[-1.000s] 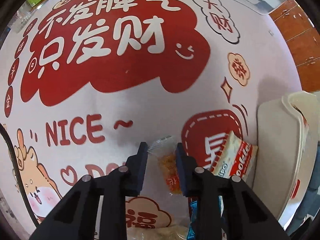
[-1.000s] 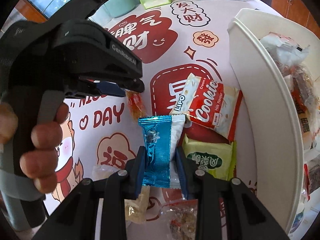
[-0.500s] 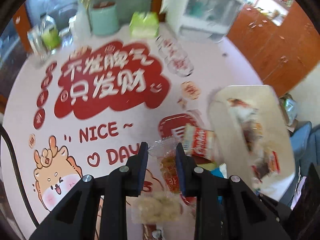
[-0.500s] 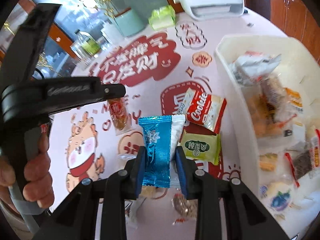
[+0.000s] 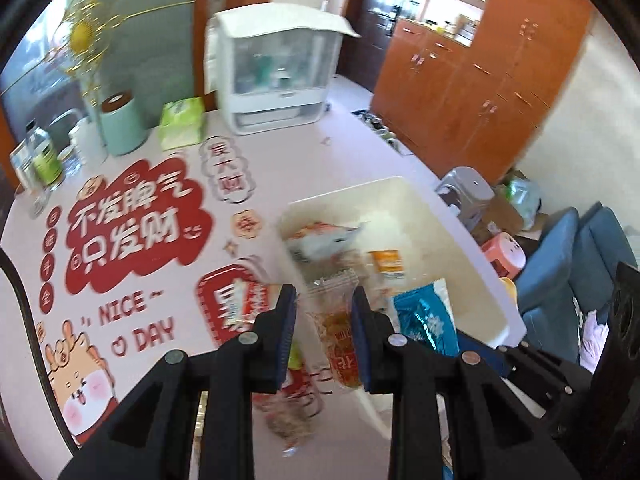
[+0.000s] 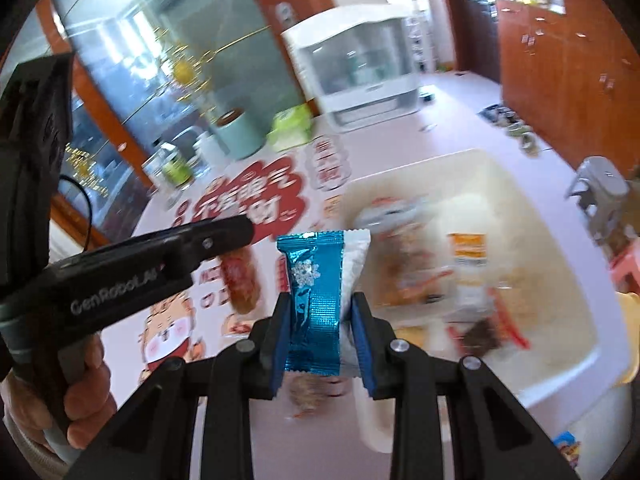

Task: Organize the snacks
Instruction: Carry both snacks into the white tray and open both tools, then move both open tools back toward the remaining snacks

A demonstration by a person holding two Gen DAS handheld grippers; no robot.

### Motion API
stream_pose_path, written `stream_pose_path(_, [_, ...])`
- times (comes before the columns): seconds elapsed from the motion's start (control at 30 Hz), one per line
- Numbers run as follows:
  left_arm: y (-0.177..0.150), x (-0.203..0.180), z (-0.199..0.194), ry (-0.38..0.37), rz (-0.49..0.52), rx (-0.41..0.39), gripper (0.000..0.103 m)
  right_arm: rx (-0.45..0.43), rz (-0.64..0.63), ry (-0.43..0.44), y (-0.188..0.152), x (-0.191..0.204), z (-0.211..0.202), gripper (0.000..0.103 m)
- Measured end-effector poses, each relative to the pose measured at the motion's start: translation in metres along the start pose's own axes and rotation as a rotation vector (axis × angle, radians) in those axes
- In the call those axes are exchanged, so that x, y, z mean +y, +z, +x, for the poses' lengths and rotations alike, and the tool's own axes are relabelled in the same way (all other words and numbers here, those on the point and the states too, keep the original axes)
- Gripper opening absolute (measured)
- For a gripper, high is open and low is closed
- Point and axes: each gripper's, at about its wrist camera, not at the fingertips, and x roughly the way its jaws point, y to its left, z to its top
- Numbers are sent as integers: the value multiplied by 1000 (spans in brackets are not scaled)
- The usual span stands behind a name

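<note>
My left gripper (image 5: 323,312) is shut on a clear packet with an orange snack (image 5: 338,336), held in the air over the near edge of the white bin (image 5: 472,280). My right gripper (image 6: 320,314) is shut on a shiny blue packet with a snowflake (image 6: 314,300), also lifted, just left of the white bin (image 6: 556,280). That blue packet (image 5: 428,324) shows at the right of the left wrist view. The left gripper (image 6: 236,236) with its orange snack (image 6: 240,284) appears at the left of the right wrist view, held by a hand (image 6: 86,396). Several wrapped snacks lie in the bin.
A pink table mat (image 5: 132,232) with red lettering covers the table. A red cookie pack (image 5: 250,300) and a few loose snacks (image 5: 294,412) lie on it below the grippers. At the back stand a white appliance (image 5: 276,80), a green tissue pack (image 5: 182,120), a mint canister (image 5: 120,124) and jars.
Both grippers have risen well above the table with their packets and swung right toward the white bin. More of the room and the bin's inside now shows.
</note>
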Motion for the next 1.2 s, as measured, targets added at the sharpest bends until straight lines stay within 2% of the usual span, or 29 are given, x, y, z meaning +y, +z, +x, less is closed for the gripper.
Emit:
stream_pose_path(0.3, [8,-76,20,-25,96,3,25,-8,64,-116,1,-64,-24,30])
stream_pose_path(0.67, [2,-117,48,-2,165,49,27,37,83,-157,-1,-103,-19,31])
stream_pose_path(0.77, [-1,-118,52,6,165,59,35,58,94,-156,-3,-109,-14,32])
stream_pose_path(0.87, [-5,-115,53,27,154,52,58,72,109,-157,-4,-113,-10,34])
stream_pose_path(0.9, [-6,-113,52,38,148,44,61,74,111,-156,-5,-114,-10,35])
stream_pose_path(1.2, [-16,-101,44,105,166,-24,62,77,113,-144,-9,-114,-10,36])
